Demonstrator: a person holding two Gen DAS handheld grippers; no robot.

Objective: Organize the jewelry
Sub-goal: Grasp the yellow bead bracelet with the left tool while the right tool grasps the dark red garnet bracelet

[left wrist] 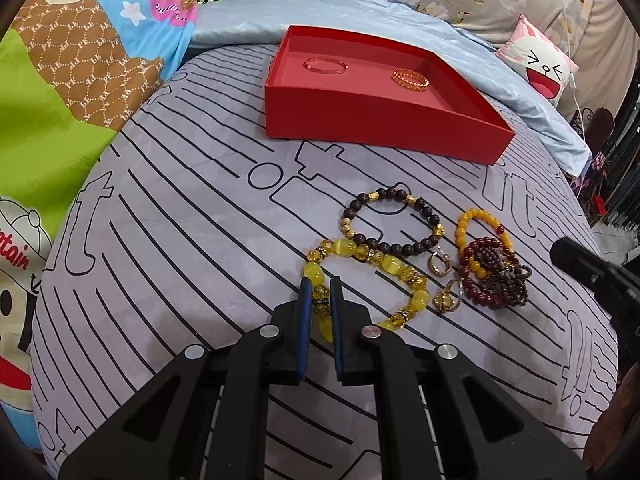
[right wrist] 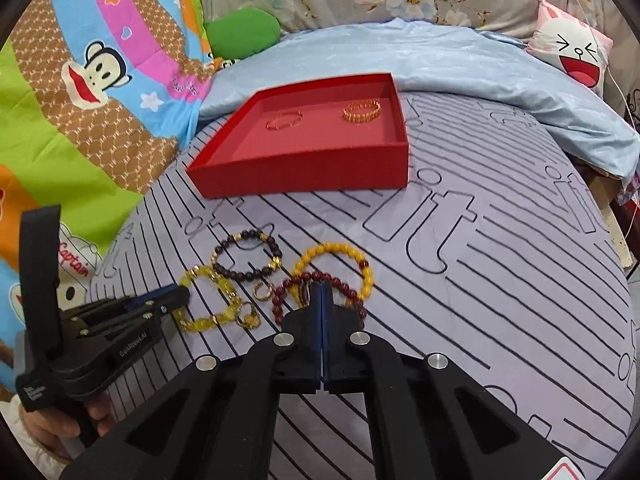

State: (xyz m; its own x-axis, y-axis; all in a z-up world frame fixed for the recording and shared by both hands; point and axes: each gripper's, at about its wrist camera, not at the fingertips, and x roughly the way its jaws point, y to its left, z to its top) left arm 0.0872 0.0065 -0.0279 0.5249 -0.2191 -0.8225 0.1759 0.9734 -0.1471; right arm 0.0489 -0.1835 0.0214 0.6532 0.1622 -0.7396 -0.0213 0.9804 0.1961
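Observation:
A red tray [left wrist: 360, 128] [right wrist: 304, 176] sits on the bed and holds a thin gold bangle [left wrist: 325, 65] [right wrist: 284, 120] and a wider gold bracelet [left wrist: 410, 79] [right wrist: 362, 111]. In front of it lie a yellow crystal bracelet [left wrist: 384, 276] [right wrist: 208, 300], a dark bead bracelet [left wrist: 392, 220] [right wrist: 246, 256], an amber bead bracelet [left wrist: 480, 228] [right wrist: 332, 264], a dark red bead bracelet [left wrist: 496, 276] [right wrist: 292, 292] and two gold rings [left wrist: 444, 280] [right wrist: 256, 304]. My left gripper [left wrist: 320, 284] [right wrist: 176, 296] has its jaws narrowly apart around the yellow bracelet's near beads. My right gripper [right wrist: 322, 286] is shut, its tips at the red bead bracelet; whether it pinches a bead is hidden.
The grey striped bedsheet [left wrist: 180, 260] [right wrist: 500, 280] covers the bed. A cartoon quilt [left wrist: 80, 80] [right wrist: 100, 80] lies at the left, a light blue blanket [left wrist: 360, 8] [right wrist: 460, 64] behind the tray, and a rabbit cushion [left wrist: 540, 64] [right wrist: 576, 52] at the back right.

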